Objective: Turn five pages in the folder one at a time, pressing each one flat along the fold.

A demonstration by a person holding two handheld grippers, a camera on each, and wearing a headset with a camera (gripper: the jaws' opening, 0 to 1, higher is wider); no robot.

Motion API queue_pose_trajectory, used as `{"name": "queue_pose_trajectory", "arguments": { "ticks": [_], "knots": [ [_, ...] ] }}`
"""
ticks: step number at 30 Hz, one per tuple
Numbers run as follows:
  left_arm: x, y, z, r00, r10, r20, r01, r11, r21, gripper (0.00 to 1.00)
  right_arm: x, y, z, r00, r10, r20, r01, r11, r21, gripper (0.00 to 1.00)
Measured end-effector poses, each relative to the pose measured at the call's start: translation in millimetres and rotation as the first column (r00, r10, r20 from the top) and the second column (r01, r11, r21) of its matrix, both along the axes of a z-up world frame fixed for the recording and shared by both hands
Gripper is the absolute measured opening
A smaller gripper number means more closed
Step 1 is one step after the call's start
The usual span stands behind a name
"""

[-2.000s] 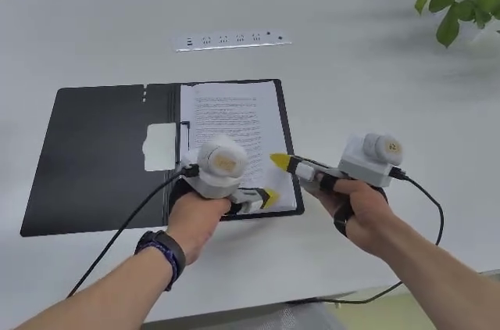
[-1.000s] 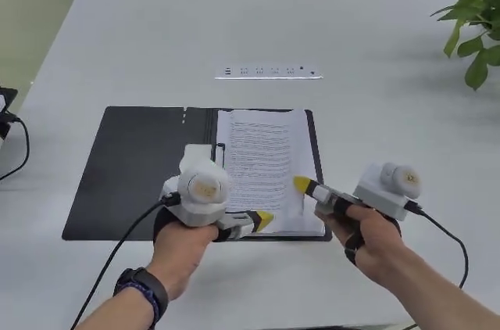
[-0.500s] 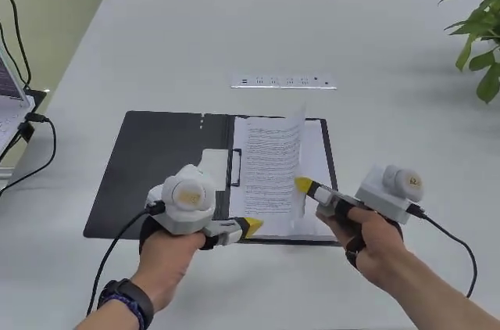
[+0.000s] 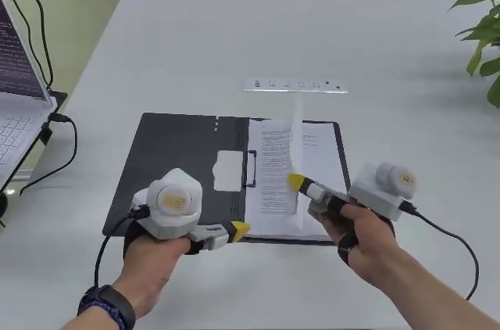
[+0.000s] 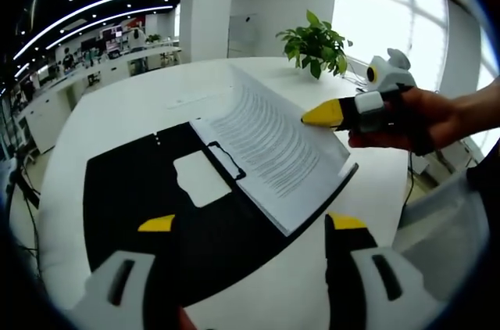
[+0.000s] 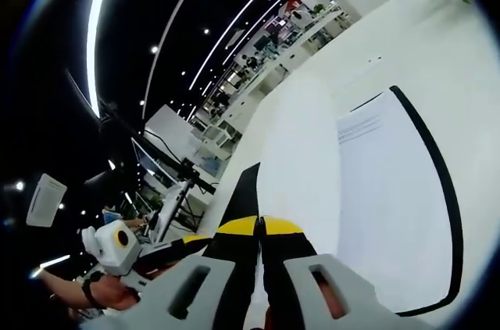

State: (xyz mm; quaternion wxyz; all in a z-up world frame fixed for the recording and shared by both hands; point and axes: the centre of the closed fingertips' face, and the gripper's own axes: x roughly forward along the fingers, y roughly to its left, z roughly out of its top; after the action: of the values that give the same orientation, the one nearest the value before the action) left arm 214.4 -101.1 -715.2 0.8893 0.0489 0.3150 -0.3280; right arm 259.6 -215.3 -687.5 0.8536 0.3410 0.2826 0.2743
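A black folder (image 4: 172, 159) lies open on the white table, its printed pages (image 4: 322, 159) clipped on the right half. One page (image 4: 295, 150) stands nearly upright, lifted by its lower edge. My right gripper (image 4: 297, 182) is shut on that edge; in the right gripper view the yellow tips (image 6: 258, 226) meet on the white sheet (image 6: 301, 154). My left gripper (image 4: 236, 230) hovers open at the folder's front edge, near the fold. In the left gripper view its jaws (image 5: 250, 223) stand wide apart over the black cover (image 5: 148, 189), facing the raised page (image 5: 273, 142) and the right gripper (image 5: 332, 113).
A white power strip (image 4: 295, 85) lies beyond the folder. A potted plant (image 4: 484, 41) stands at the far right, and a laptop (image 4: 16, 103) with cables sits off the table's left side. Cables trail from both grippers toward me.
The right gripper has raised the top page from flat to nearly upright. The left gripper has slid left off the pages to the folder's front edge. The head camera has shifted.
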Motion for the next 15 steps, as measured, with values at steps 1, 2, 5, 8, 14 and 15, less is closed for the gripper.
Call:
{"name": "queue_pose_trajectory", "arguments": {
  "ticks": [1,2,5,8,14,15],
  "knots": [
    [-0.2,2.1,1.2,1.0,0.001,0.002,-0.001,1.0,-0.005,0.76,0.0,3.8,0.8,1.0,0.005,0.003,-0.005,1.0,-0.002,0.0],
    [-0.7,6.2,2.5,1.0,0.0,0.007,0.0,1.0,-0.005,0.76,0.0,9.0,2.0,1.0,0.01,0.007,-0.01,1.0,-0.002,0.0],
    [-2.7,15.4,4.9,1.0,-0.004,0.016,0.004,1.0,0.002,0.76,0.6,21.1,5.5,1.0,0.021,0.01,-0.021,1.0,0.011,0.0],
    [-4.8,25.2,5.4,1.0,-0.008,0.021,0.007,1.0,0.009,0.76,0.8,33.7,7.5,0.999,0.04,0.012,-0.04,0.999,0.013,0.0],
    [-8.5,49.7,5.9,1.0,0.019,0.021,-0.019,1.0,0.009,0.76,2.0,54.8,7.9,0.997,0.078,0.011,-0.078,0.997,0.008,0.0],
    [-8.8,52.6,6.4,0.999,0.025,0.022,-0.025,1.0,0.006,0.76,2.0,57.1,7.6,0.997,0.082,0.01,-0.082,0.997,0.006,0.0]
  ]
}}
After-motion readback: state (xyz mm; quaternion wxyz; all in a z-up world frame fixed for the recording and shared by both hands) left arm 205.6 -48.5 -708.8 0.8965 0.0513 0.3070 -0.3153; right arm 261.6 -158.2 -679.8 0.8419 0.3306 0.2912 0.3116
